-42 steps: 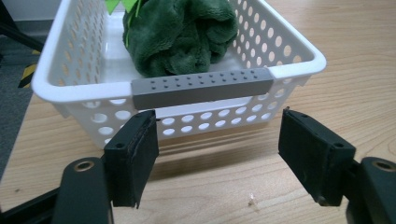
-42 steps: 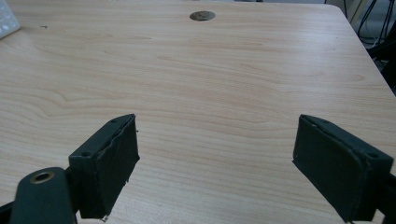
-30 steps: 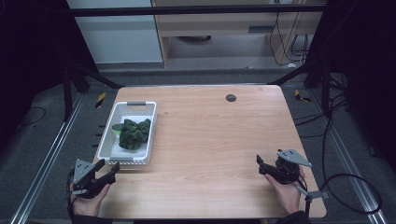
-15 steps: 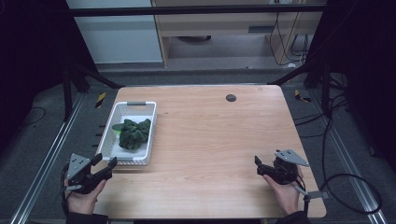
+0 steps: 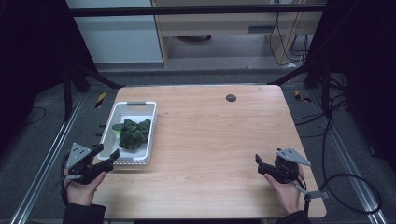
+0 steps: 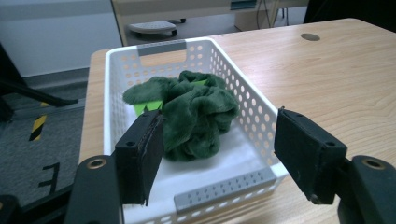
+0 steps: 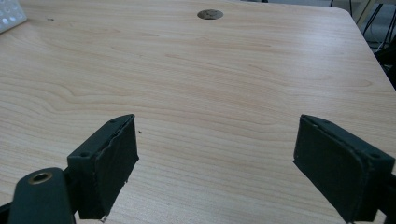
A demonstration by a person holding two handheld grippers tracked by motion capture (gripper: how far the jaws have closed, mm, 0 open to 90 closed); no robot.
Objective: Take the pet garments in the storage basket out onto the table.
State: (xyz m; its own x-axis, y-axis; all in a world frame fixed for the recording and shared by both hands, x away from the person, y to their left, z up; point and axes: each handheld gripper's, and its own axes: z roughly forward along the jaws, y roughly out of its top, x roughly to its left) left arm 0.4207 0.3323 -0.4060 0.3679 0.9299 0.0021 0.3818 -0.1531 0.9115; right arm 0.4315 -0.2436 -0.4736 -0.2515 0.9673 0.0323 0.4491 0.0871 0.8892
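Observation:
A white perforated basket (image 5: 151,136) sits on the left part of the wooden table (image 5: 219,140), and a crumpled dark green cloth (image 5: 132,134) lies in it. My left gripper (image 5: 106,156) hovers at the basket's near left corner, open and holding nothing. In the left gripper view its jaws (image 6: 219,128) stand wide apart just short of the basket's near wall (image 6: 224,189), with the green cloth (image 6: 196,112) beyond them. My right gripper (image 5: 258,164) is near the table's front right, open over bare wood. Its jaws (image 7: 217,135) frame nothing.
A small dark round hole (image 5: 230,97) marks the table's far middle, and the same hole (image 7: 209,14) shows in the right gripper view. Metal rails and cables lie on the floor on both sides. A corner of the basket (image 7: 9,14) shows far left.
The left gripper has drifted slightly left and forward, toward the basket's near corner. The right gripper has hardly moved. Both stay open.

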